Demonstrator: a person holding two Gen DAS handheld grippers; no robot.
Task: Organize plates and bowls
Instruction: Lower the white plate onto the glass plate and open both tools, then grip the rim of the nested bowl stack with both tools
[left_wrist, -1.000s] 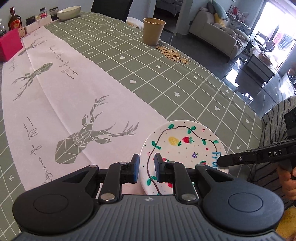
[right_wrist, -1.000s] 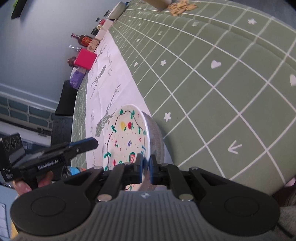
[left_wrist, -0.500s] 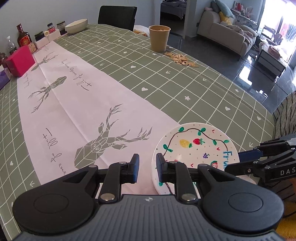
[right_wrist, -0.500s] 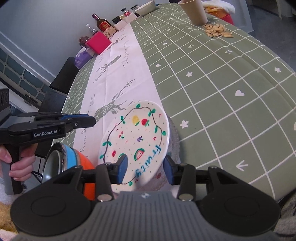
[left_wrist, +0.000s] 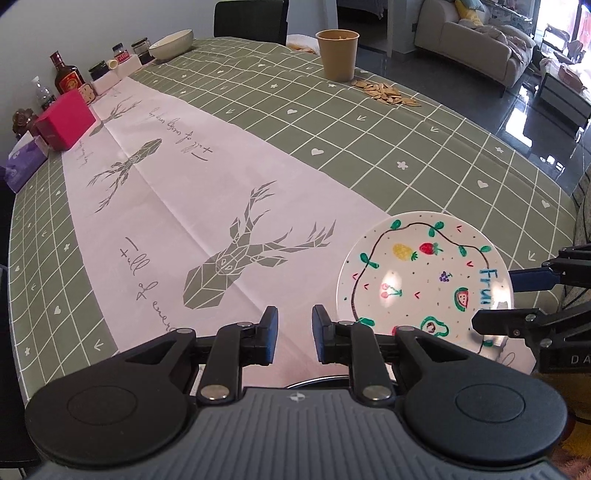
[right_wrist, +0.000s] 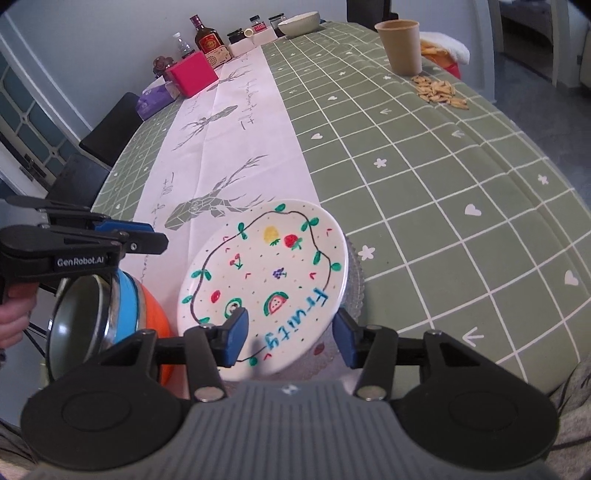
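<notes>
A white plate (left_wrist: 424, 280) painted with fruit and the word "Fruity" sits tilted at the table's near edge, on a clear glass dish (right_wrist: 356, 273). My right gripper (right_wrist: 291, 336) straddles the plate's near rim. Its jaws are opening and the pads stand clear of the plate. In the left wrist view the right gripper (left_wrist: 513, 299) reaches in from the right. My left gripper (left_wrist: 295, 332) hovers left of the plate, slightly open with nothing between its fingers. A steel bowl nested in blue and orange bowls (right_wrist: 110, 314) tilts just below the left gripper (right_wrist: 159, 236).
A tan cup (left_wrist: 338, 55) and scattered seeds (left_wrist: 384, 92) are at the far right of the table. A pink box (left_wrist: 64, 122), bottles and a white bowl (left_wrist: 171, 38) line the far end. A hand (right_wrist: 14, 314) holds the left gripper. The table edge is close.
The right gripper rolled upright and its jaws went from shut to wide around the plate's rim. The left gripper moved left, off the plate's edge, and opened a little.
</notes>
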